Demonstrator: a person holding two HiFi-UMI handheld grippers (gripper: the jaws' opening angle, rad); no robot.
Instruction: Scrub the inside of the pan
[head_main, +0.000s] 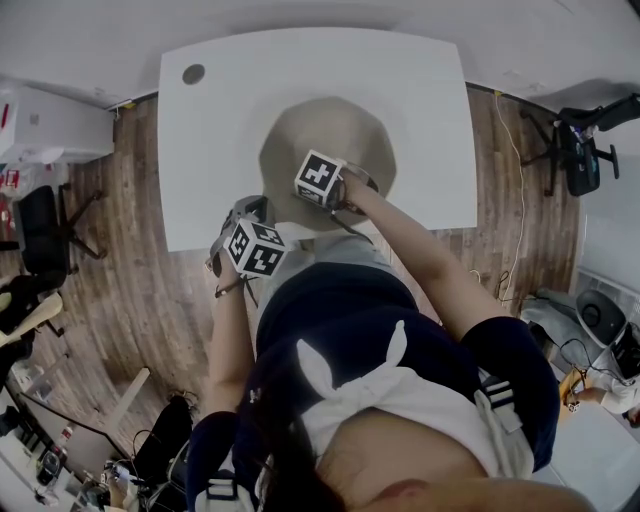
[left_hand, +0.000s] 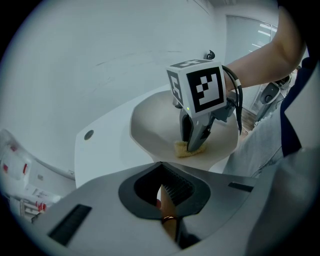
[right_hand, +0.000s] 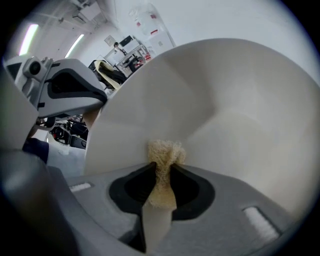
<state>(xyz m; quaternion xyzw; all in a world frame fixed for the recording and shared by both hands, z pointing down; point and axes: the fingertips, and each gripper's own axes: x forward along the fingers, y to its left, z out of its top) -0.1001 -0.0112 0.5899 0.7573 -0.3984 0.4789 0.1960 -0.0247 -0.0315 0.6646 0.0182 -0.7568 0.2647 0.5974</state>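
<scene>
The pan is a wide, shallow, pale beige dish with a smooth inside. It lies on the white surface, close to the near edge. It looks stiff and moderately heavy, and its glazed-looking wall is likely slick, so it will tend to slide or turn under a sideways push unless it is anchored. The best place to hold it is its tan handle, and the left gripper has its fingers closed on that handle, at the side of the pan nearest the person.

The sponge is a soft, yellowish, crumpled pad that squashes easily. The right gripper has its fingers pinched tight on it, so the pad bunches out past the tips. The pad touches the pan floor near the near wall. Because it is so soft, pressing hard could bring the fingertips themselves down onto the pan.

The curved wall rises all round the sponge, so I judge that strokes need to follow the bowl and ease off towards the rim. The far half of the pan floor is bare and open. Beyond the pan, the surface is free on the far, left and right sides. The near side is tight, where the left gripper, the surface's edge and the person's body crowd together.
</scene>
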